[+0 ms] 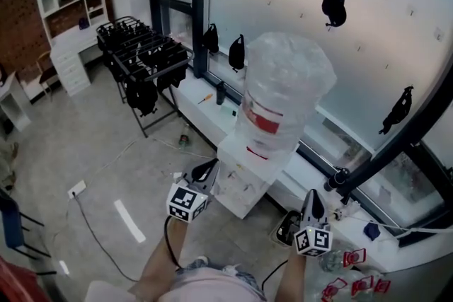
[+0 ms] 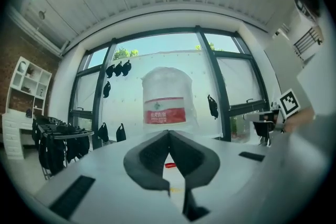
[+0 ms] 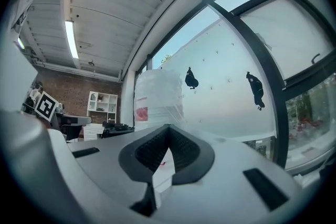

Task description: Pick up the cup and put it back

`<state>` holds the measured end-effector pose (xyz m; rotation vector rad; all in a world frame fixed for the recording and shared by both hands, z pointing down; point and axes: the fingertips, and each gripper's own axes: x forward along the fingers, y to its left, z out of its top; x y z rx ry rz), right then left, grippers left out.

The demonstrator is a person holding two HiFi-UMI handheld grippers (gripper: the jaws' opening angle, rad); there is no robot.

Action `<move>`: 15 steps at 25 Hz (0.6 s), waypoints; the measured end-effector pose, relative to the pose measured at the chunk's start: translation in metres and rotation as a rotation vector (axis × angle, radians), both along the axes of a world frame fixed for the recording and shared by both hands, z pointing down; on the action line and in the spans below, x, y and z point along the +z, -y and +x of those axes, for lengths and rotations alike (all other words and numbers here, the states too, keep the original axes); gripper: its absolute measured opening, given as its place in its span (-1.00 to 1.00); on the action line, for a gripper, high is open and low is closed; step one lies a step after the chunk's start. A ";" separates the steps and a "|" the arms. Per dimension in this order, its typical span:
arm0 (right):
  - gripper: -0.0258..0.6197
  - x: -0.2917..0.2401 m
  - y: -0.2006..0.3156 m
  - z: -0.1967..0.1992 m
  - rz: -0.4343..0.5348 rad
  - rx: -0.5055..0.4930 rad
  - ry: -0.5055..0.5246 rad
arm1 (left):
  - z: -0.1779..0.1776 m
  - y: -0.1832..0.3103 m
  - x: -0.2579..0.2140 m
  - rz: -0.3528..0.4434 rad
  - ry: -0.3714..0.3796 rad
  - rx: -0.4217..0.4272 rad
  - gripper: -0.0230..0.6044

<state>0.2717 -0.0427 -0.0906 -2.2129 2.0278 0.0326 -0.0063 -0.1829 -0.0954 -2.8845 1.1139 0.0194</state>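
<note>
Standing in front of a white water machine [image 1: 244, 177] with a big wrapped bottle [image 1: 283, 88] on top. Holding the left tool [image 1: 209, 167] shut tight, jaws tip to tip, with nothing between them. Holding the right tool [image 1: 313, 200] shut the same way, also gripping nothing. Pointing both of them level, toward the machine and the window [image 1: 368, 25] behind it. No cup held, and no cup plain to see either. Down at the bottom right of the head view, though, a few small clear things with red marks [image 1: 354, 258], just beside the right tool and a bit lower, well apart from the left tool. Maybe cups, maybe not: too small to tell, and too small to say whether standing up or lying down. If cups, then nearer the right hand, off to its right side and not in front of the jaws, so out of sight in the left gripper view and the right gripper view. Fits a time before any pick-up, and fits a time after the putting back just as well
</note>
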 end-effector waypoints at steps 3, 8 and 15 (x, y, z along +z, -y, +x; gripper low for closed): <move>-0.87 -0.002 -0.003 0.008 0.009 0.034 -0.009 | -0.001 0.001 0.002 -0.006 -0.026 -0.012 -0.85; -0.87 -0.001 -0.001 0.018 0.015 0.061 -0.011 | 0.001 0.008 0.006 0.004 -0.015 -0.031 -0.85; -0.87 0.003 0.000 0.016 -0.012 0.059 -0.019 | 0.000 0.011 0.004 -0.006 -0.024 -0.046 -0.85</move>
